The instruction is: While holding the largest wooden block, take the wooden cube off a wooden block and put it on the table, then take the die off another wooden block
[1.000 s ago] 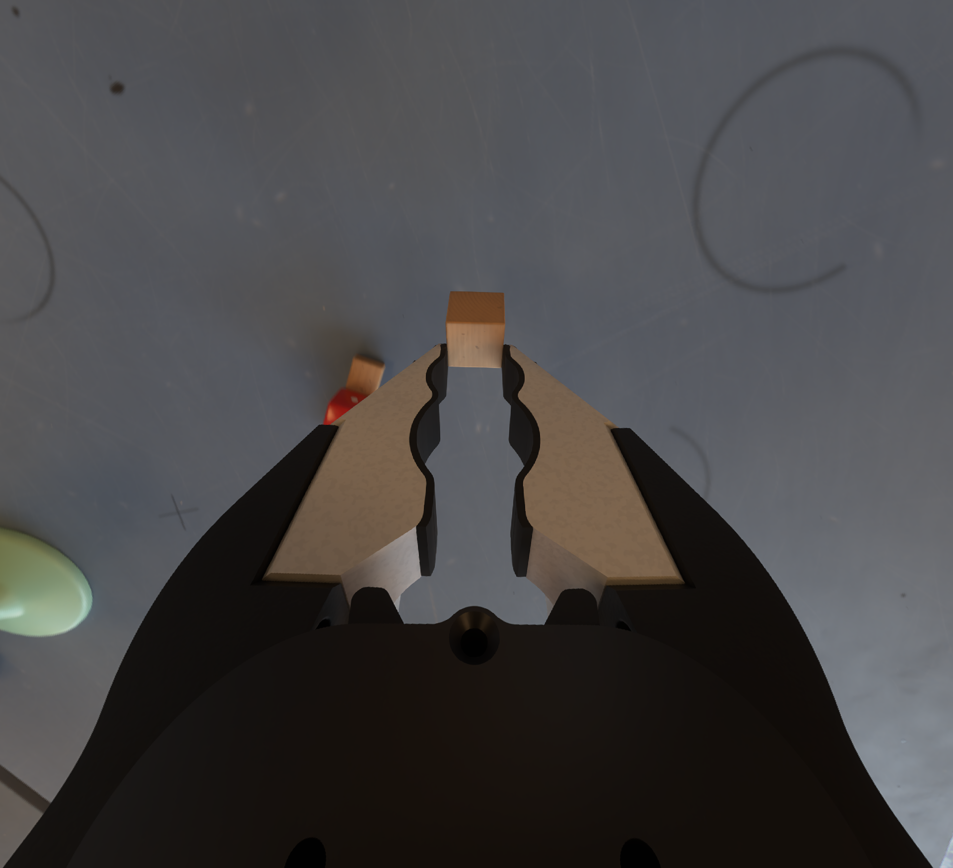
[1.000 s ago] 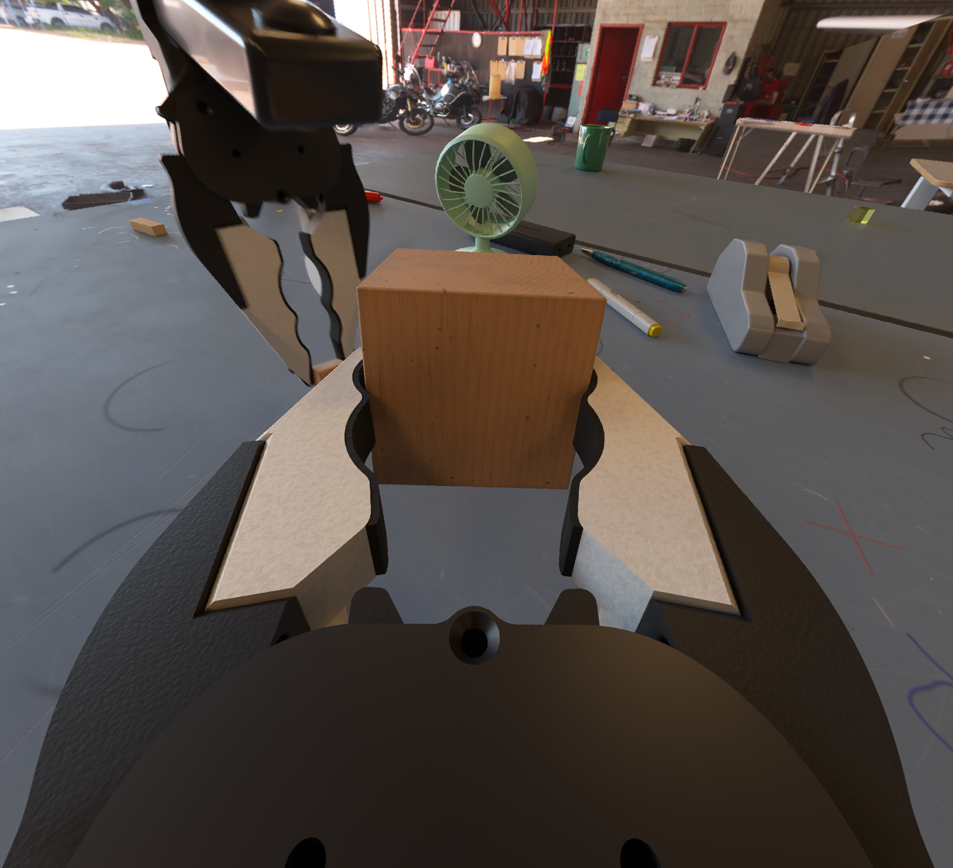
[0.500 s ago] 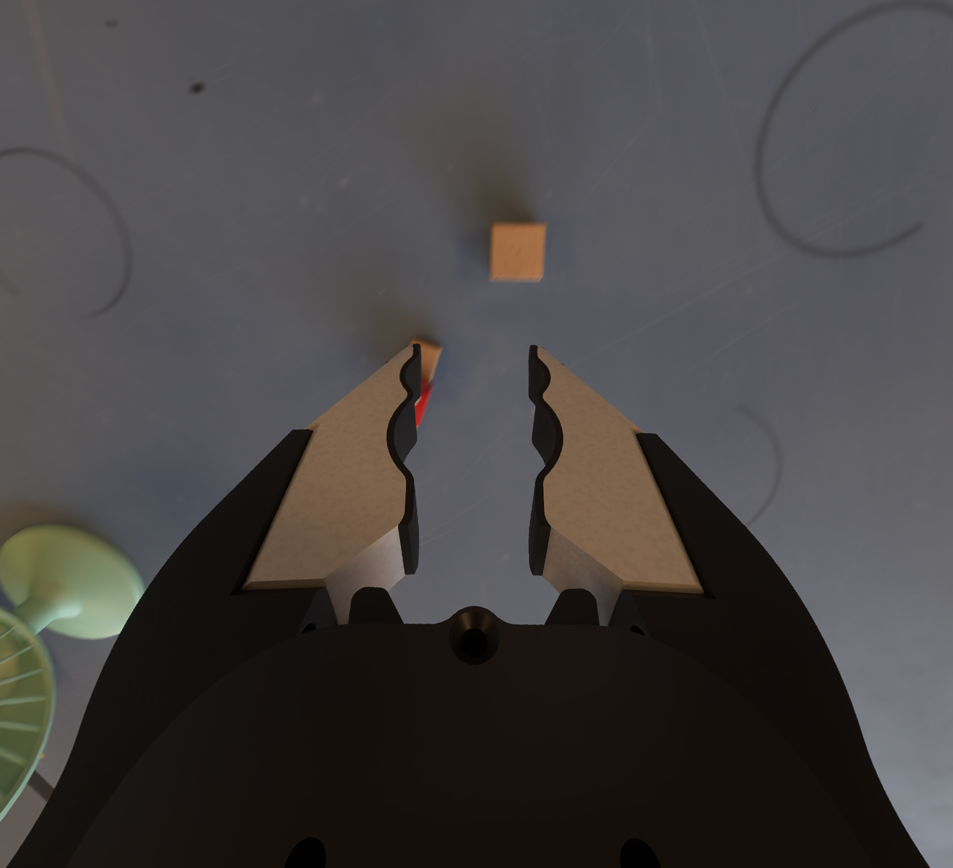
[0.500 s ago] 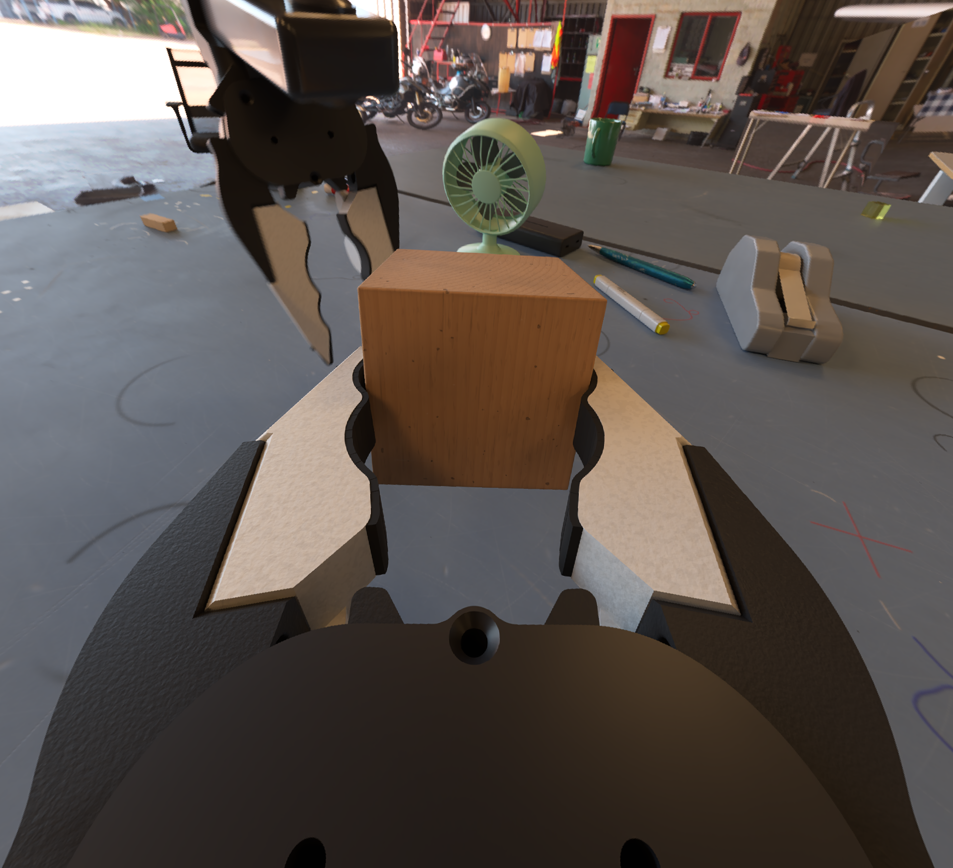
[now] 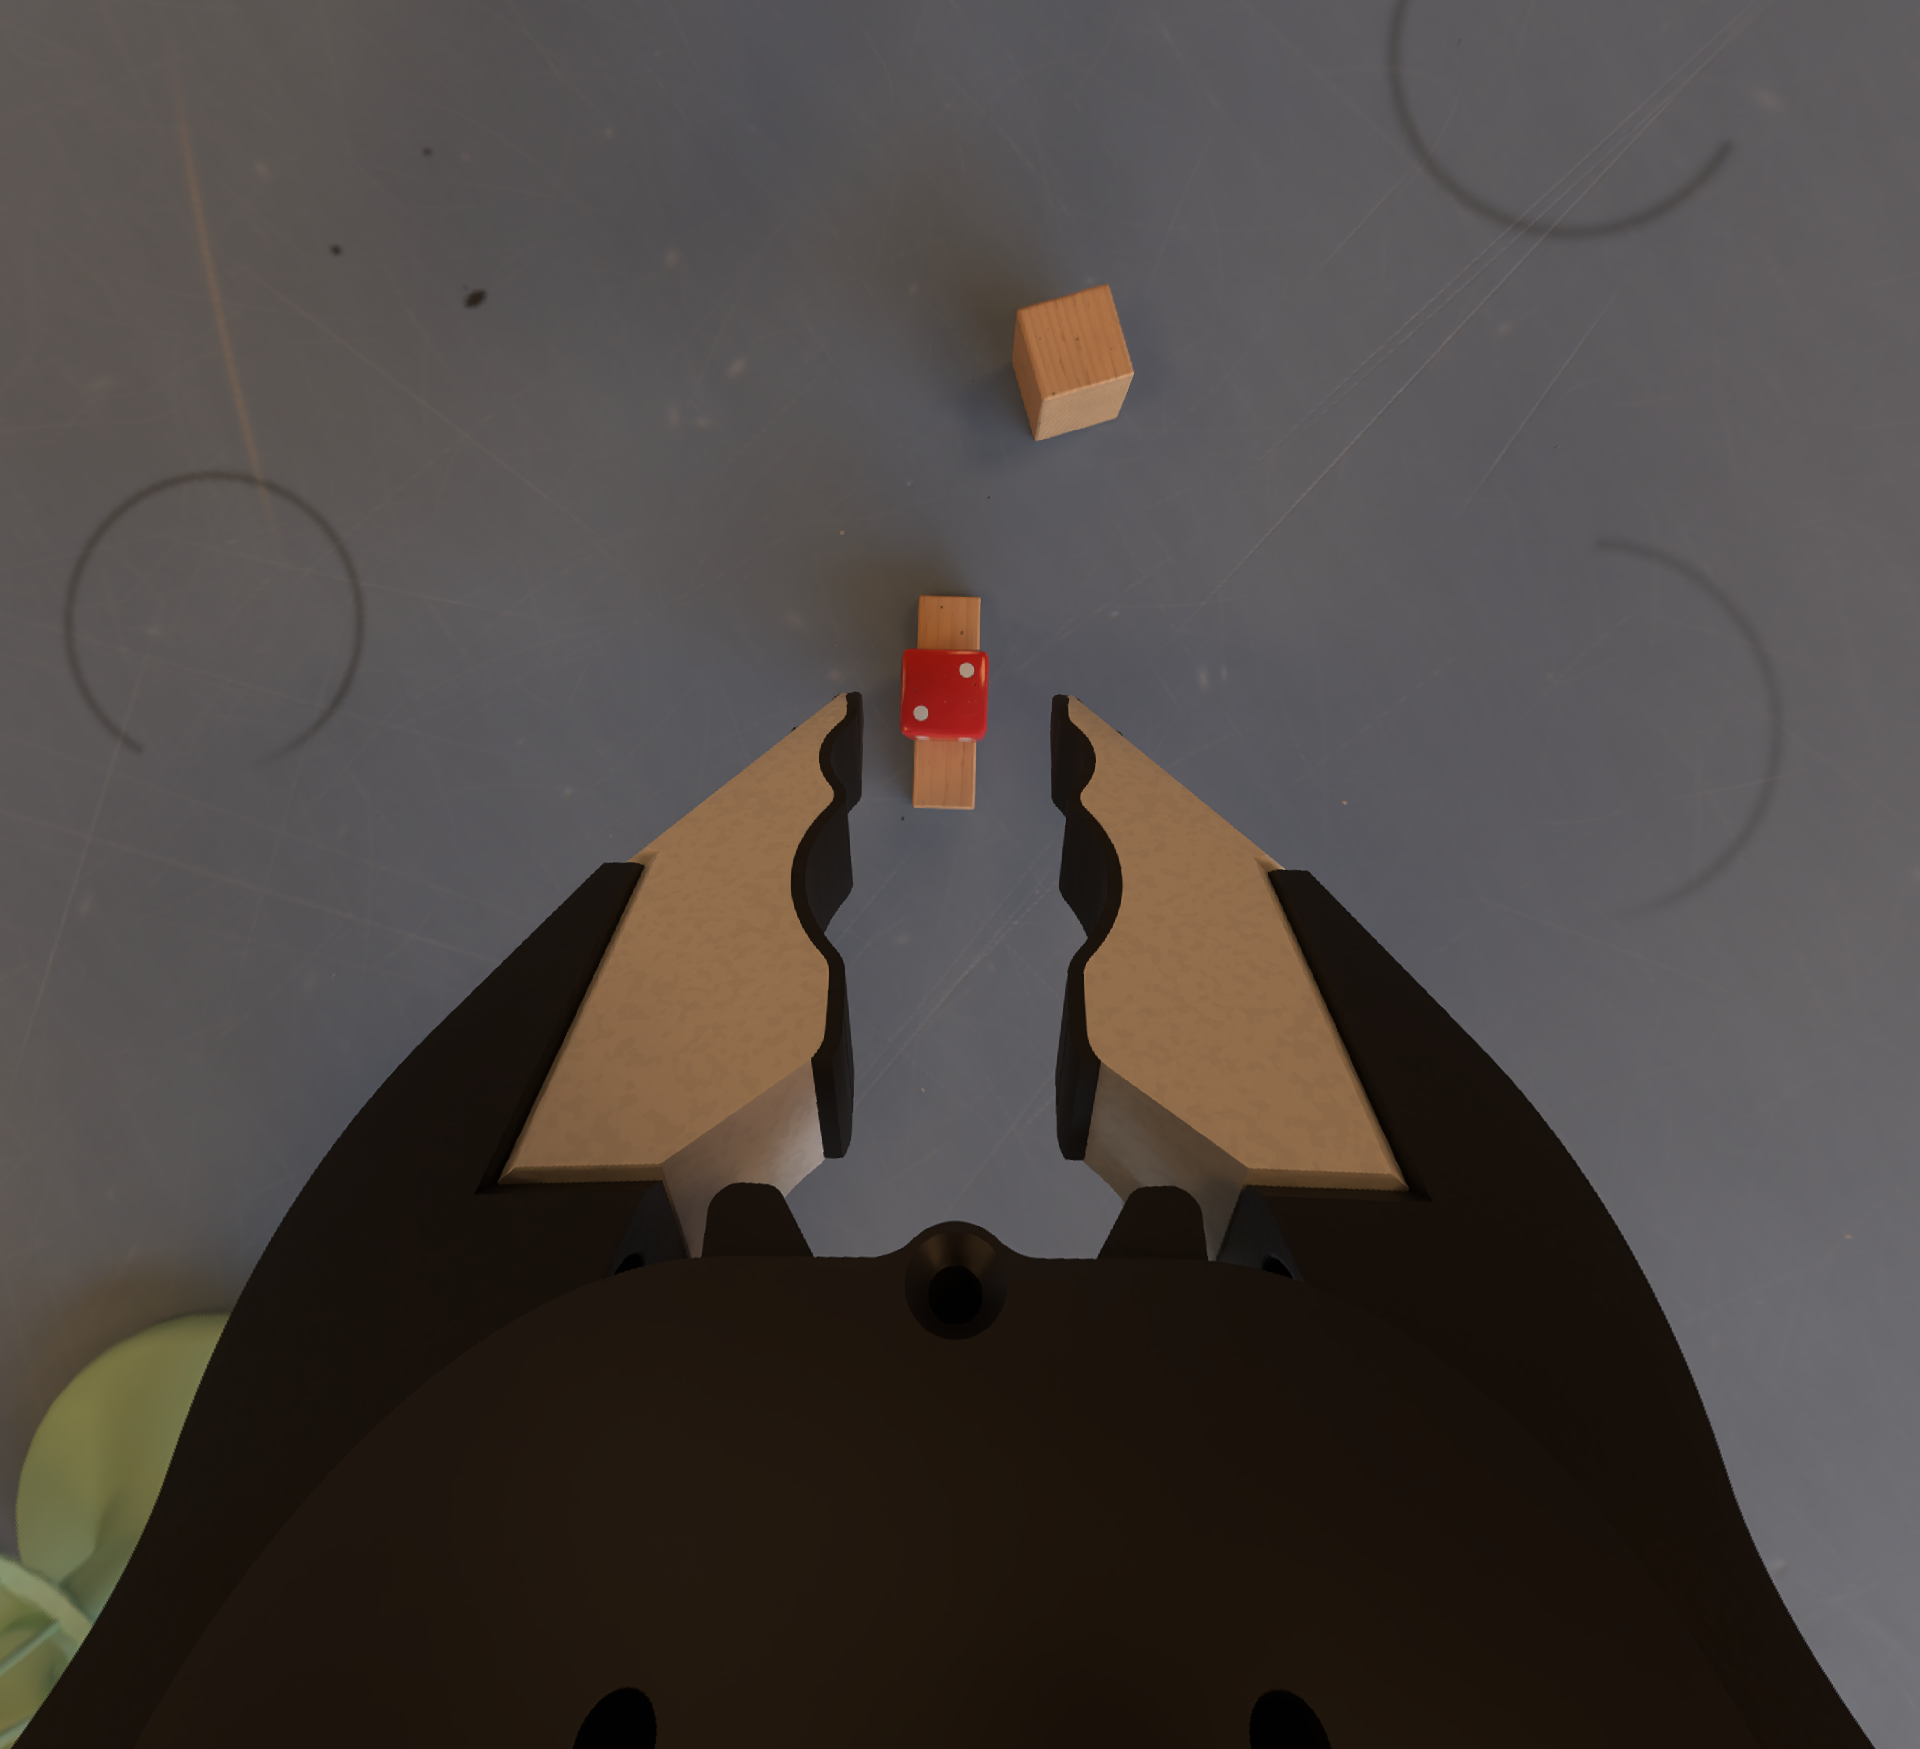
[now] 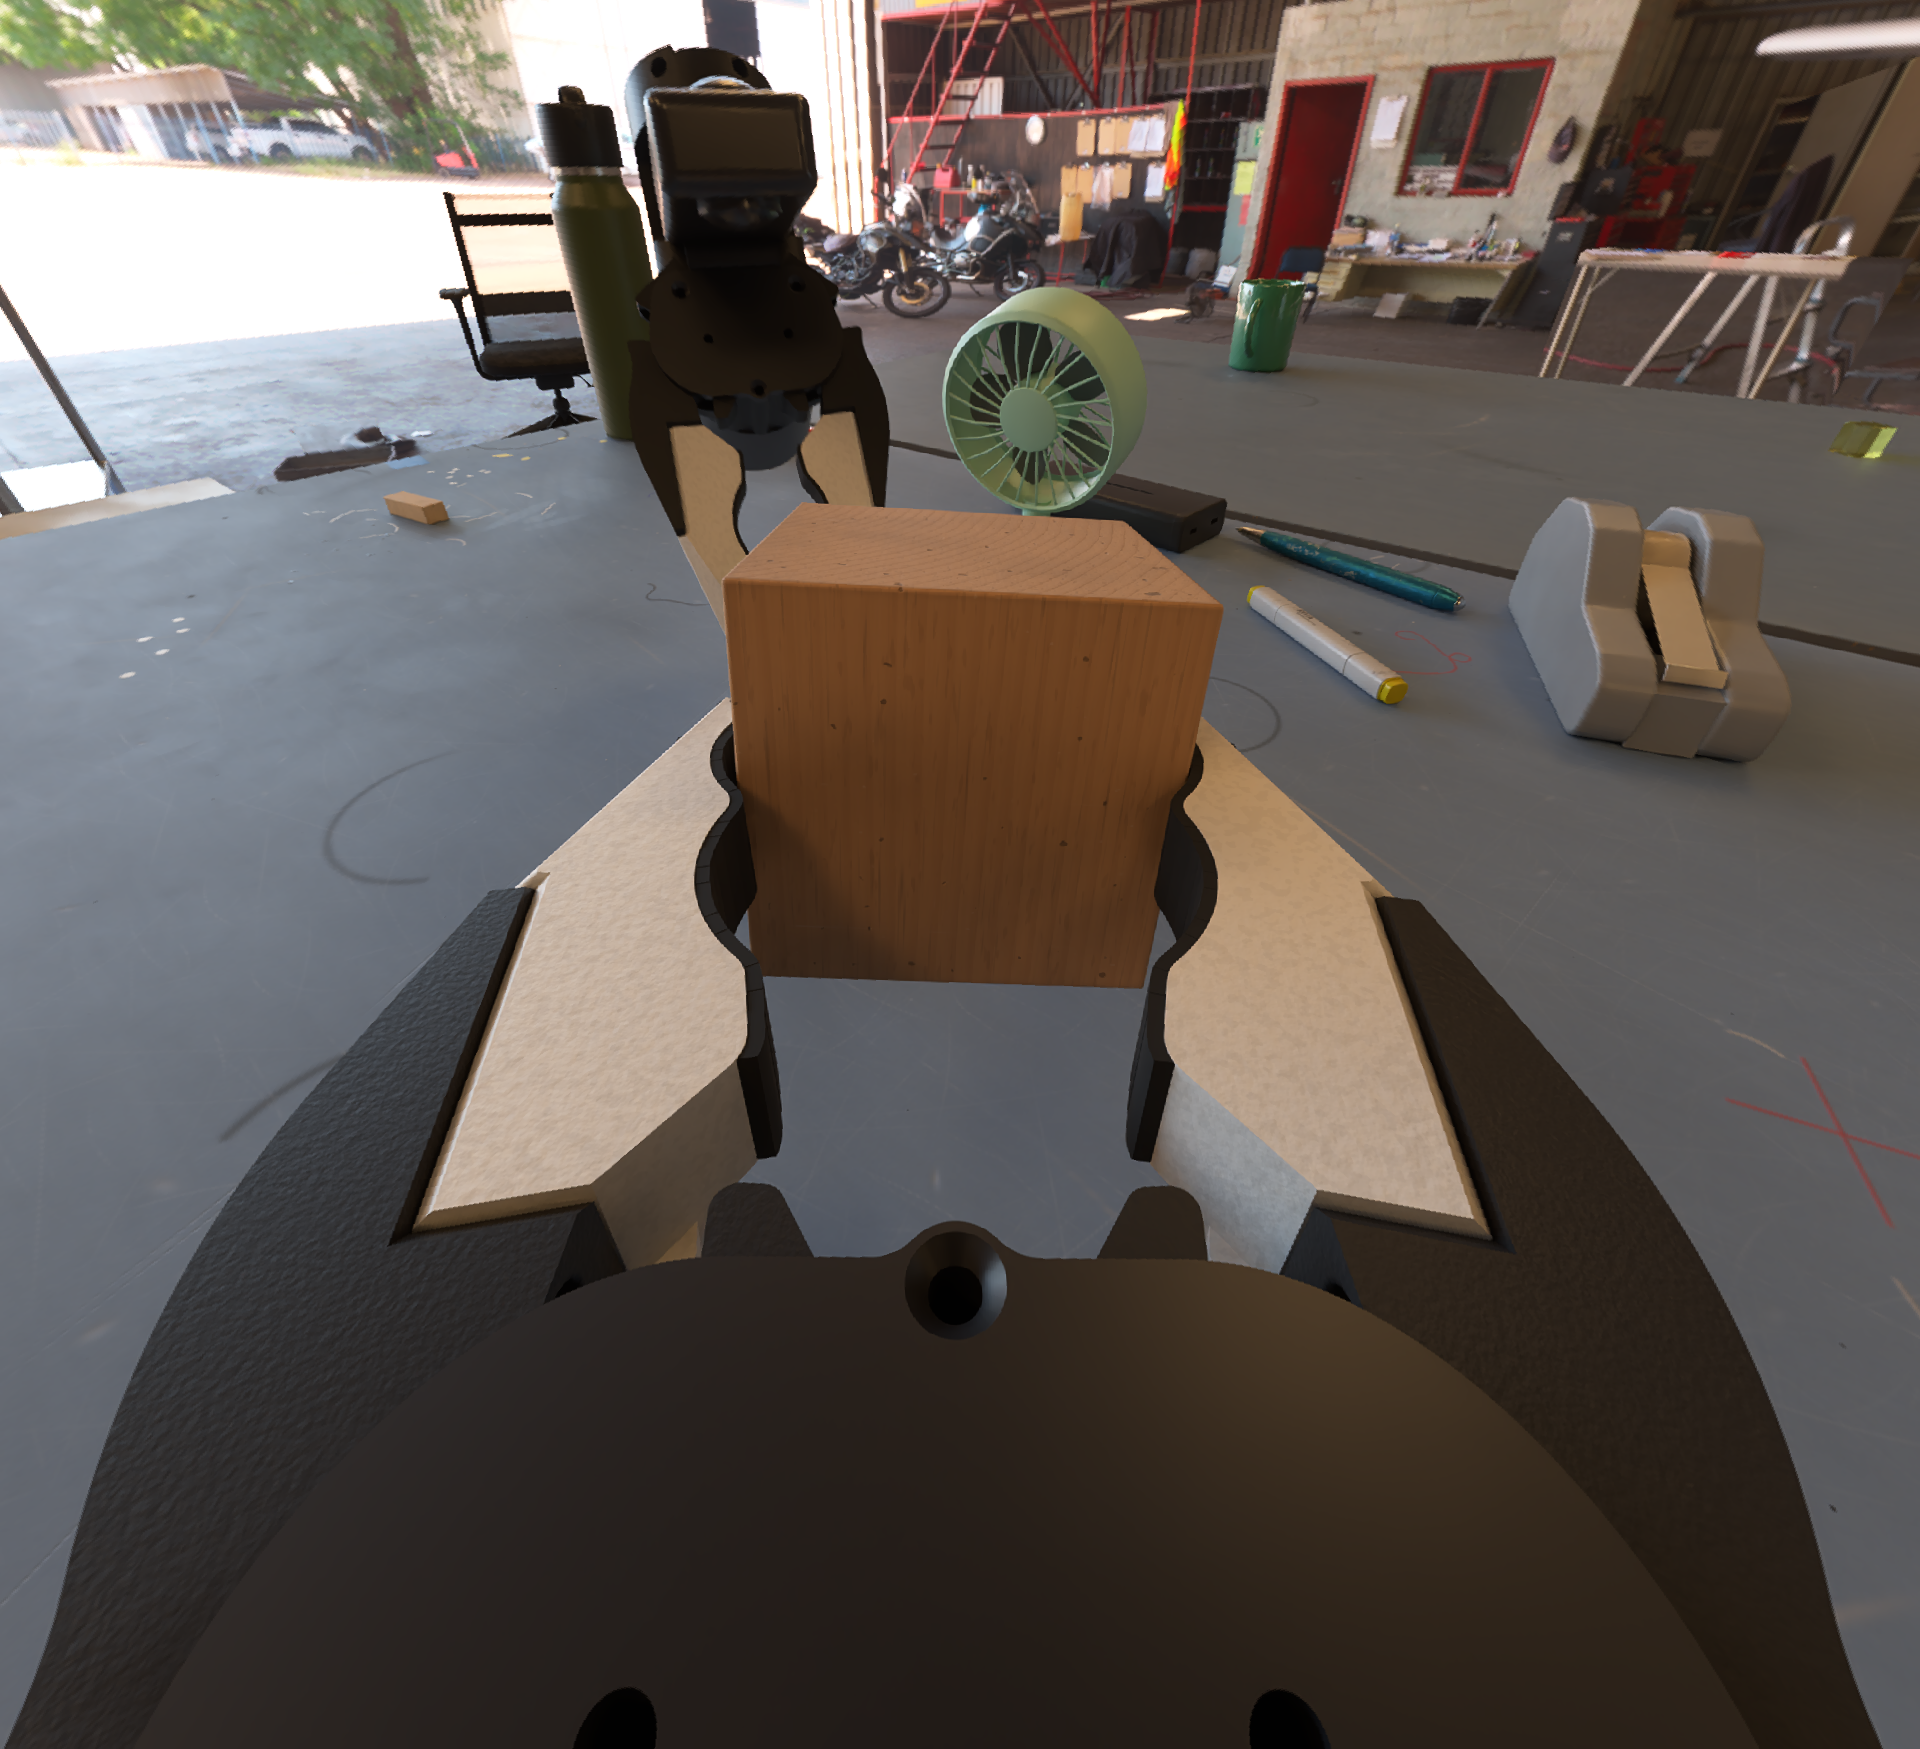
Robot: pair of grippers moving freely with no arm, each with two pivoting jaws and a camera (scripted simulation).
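Observation:
My left gripper is open and empty, looking straight down at the grey table. A red die sits on a small flat wooden block, right between and below my fingertips. The small wooden cube lies alone on the table beyond them. My right gripper is shut on the largest wooden block and holds it above the table. The left gripper also shows in the right wrist view, behind that block, its fingertips hidden by it.
A green fan stands behind the block; its base shows in the left wrist view. A marker, a pen and a grey tape dispenser lie to the right. A small wooden piece lies far left.
My left gripper let go of the wooden cube on the table, opened, and moved back and over the die. My right gripper kept holding the large block.

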